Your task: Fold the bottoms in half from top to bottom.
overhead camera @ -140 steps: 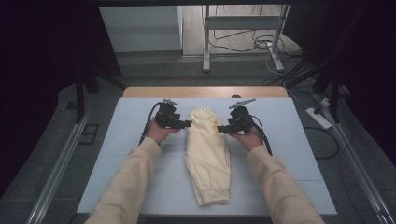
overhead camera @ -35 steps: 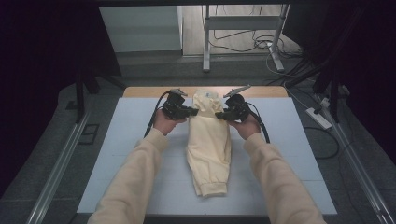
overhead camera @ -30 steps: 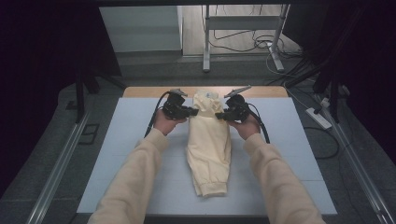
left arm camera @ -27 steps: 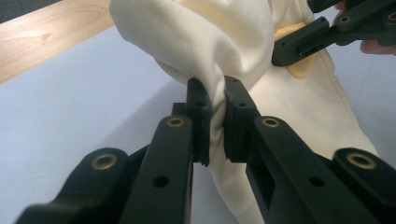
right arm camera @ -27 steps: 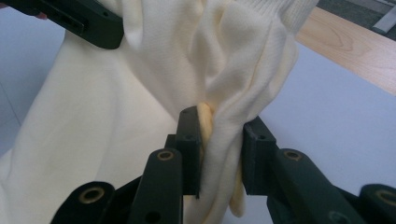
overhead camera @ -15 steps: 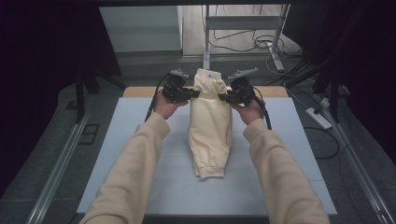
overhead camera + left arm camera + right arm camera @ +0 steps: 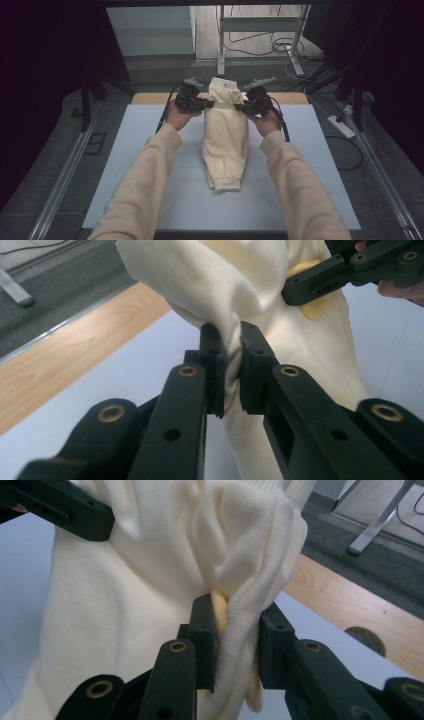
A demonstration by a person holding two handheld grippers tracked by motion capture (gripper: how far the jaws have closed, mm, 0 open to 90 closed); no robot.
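The cream sweater [image 7: 226, 131] lies long-ways on the white mat [image 7: 125, 165]. Its top end is lifted up near the mat's far edge, and its bottom cuff rests nearer the person. The left gripper [image 7: 202, 103] pinches a bunch of the sweater's cloth on one side. The right gripper [image 7: 240, 106] pinches a thick fold on the other side. Both are squeezed tight on the cloth. This looks like the lifting step of folding. Next, I think both hands should carry the top end toward the cuff together and lay it down flat.
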